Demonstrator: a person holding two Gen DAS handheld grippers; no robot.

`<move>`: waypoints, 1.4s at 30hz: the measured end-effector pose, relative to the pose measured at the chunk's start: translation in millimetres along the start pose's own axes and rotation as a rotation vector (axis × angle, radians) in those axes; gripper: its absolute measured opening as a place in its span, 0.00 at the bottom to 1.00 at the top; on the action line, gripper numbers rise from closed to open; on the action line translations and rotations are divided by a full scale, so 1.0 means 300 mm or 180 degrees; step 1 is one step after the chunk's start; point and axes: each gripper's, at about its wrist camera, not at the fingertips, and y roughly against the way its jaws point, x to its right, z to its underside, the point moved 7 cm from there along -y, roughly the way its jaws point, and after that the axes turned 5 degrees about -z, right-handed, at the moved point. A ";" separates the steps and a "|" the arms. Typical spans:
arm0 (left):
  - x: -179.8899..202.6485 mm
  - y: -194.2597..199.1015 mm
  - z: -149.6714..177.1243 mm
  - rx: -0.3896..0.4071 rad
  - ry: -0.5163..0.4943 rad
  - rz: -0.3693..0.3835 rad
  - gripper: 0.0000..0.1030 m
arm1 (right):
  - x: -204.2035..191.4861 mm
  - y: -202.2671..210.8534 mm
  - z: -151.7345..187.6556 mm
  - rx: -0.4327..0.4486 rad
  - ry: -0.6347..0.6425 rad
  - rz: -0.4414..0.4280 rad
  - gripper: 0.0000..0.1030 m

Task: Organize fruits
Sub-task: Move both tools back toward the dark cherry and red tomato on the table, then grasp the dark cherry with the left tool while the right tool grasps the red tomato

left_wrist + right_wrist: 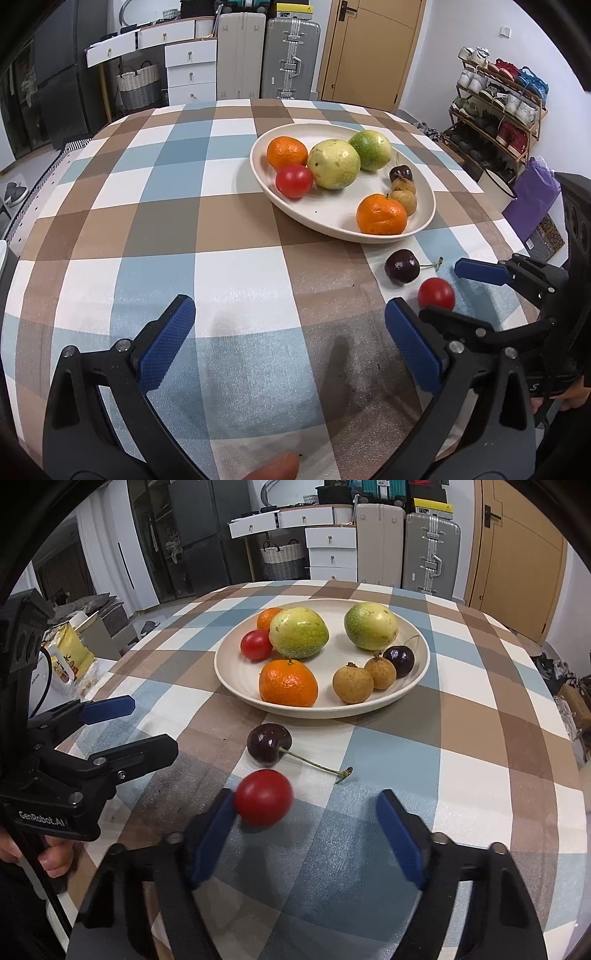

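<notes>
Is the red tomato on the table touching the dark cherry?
Apart. The right wrist view shows tablecloth between the tomato and the cherry.

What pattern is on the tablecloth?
Checks of blue, brown and white on the tablecloth, clearest in the left wrist view.

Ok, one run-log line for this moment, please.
right gripper: open, around loose red tomato | left gripper: open, idle | dark cherry: on tablecloth | plate: holds remaining fruits

Probably a home: shoe rack (498,107), suitcases (291,59), drawers (332,542), checked tablecloth (166,206).
</notes>
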 end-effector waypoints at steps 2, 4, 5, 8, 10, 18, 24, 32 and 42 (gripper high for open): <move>0.005 0.000 0.001 0.0000 -0.0007 0.0012 0.99 | -0.001 0.008 0.002 0.0034 -0.0014 -0.0050 0.66; 0.011 -0.001 0.002 -0.0004 -0.0020 0.0022 0.99 | 0.000 0.010 0.003 0.0052 -0.0027 -0.0067 0.61; 0.014 -0.004 0.001 -0.0011 -0.0027 0.0023 0.99 | -0.001 0.012 0.003 0.0061 -0.0026 -0.0083 0.59; 0.020 -0.010 0.001 -0.0033 -0.0033 0.0014 0.99 | -0.003 0.016 0.007 0.0065 -0.0029 -0.0110 0.54; 0.024 -0.017 0.001 -0.0056 -0.0018 0.0018 0.99 | -0.005 0.022 0.014 0.0072 -0.0043 -0.0152 0.53; 0.045 -0.033 -0.007 -0.0085 -0.0036 0.0034 0.99 | -0.008 0.036 0.031 0.0101 -0.0032 -0.0247 0.29; 0.069 -0.042 -0.017 -0.0114 -0.0046 0.0074 0.99 | 0.008 0.072 0.028 0.0208 -0.0104 -0.0287 0.29; 0.120 -0.074 -0.039 -0.0162 -0.0027 0.0128 0.99 | 0.047 0.125 0.018 0.0339 -0.0223 -0.0277 0.29; 0.208 -0.124 -0.054 -0.0257 -0.0163 0.0320 0.83 | 0.113 0.162 0.021 0.0426 -0.0369 -0.0183 0.29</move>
